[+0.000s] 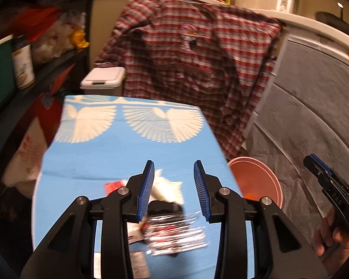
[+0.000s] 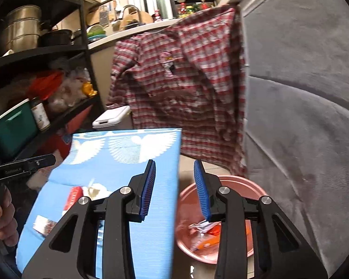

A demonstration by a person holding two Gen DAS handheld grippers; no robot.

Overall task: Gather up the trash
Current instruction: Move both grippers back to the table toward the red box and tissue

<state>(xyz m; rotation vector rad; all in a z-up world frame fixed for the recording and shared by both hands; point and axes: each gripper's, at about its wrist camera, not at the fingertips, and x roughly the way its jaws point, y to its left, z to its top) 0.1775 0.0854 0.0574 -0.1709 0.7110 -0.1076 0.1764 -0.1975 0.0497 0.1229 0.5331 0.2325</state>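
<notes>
The left gripper (image 1: 174,167) hung over a blue table (image 1: 100,153) with white fan shapes on it. Its jaws stood partly open and nothing was between the blue pads (image 1: 149,181). Below them on the table lay the trash: a shiny wrapper (image 1: 174,234), a white crumpled paper (image 1: 167,187), a small red scrap (image 1: 114,186) and something black (image 1: 165,205). That part was blurred, so the black thing may have been another wrapper.

The right gripper (image 2: 174,167) was also partly open and held nothing. It hung over the right edge of the table, with one finger above the blue top and the other above a pink bowl (image 2: 244,183). The bowl sat on the floor just beside the table. Some trash was in it already: a white paper (image 2: 202,226) and an orange wrapper (image 2: 207,244).

On the table in the right view lay a red pack (image 2: 73,197), a white wad (image 2: 97,189) and a small white-and-red packet (image 2: 44,225).

A red checked shirt (image 1: 193,58) hung over a counter behind the table. A white bin (image 1: 103,79) stood past the far end of the table. Dark shelves (image 2: 46,53) full of pots and jars stood on the left. A grey cloth (image 2: 302,93) covered the right side.
</notes>
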